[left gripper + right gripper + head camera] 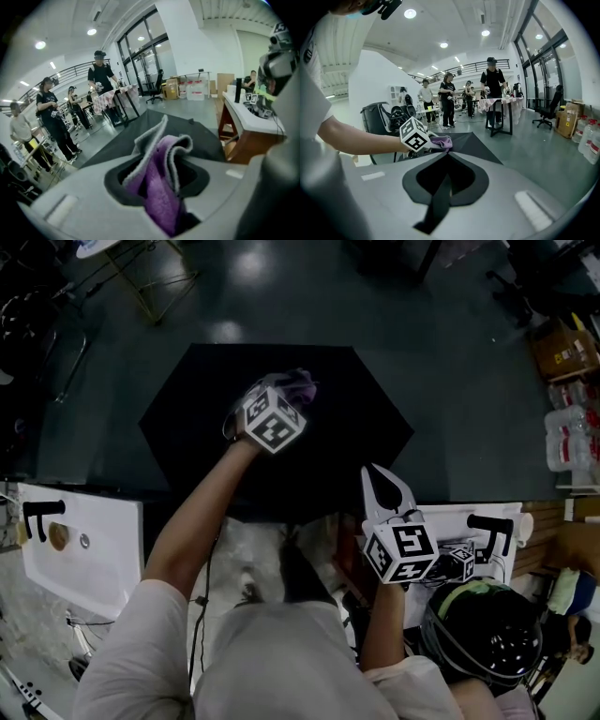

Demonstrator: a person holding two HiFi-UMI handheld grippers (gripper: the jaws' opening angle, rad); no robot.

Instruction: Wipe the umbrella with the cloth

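Note:
An open black umbrella [187, 418] lies canopy-up on the dark floor in front of me. My left gripper [286, 390] hovers over the middle of the canopy, shut on a purple cloth [300, 384] bunched between its jaws. In the left gripper view the cloth [159, 187] fills the gap of the left gripper [164, 140], with the umbrella [187, 136] beyond it. My right gripper [377, 474] sits at the canopy's near right edge. Seen in the right gripper view, the right gripper [447, 153] is shut on a black strip of the umbrella [473, 145].
A white table [84, 549] stands at near left and another white table [459, 517] at near right. A black helmet [492, 634] is at lower right. A cardboard box [562, 348] and water bottles [572, 437] line the right side. Several people [492, 89] stand farther off.

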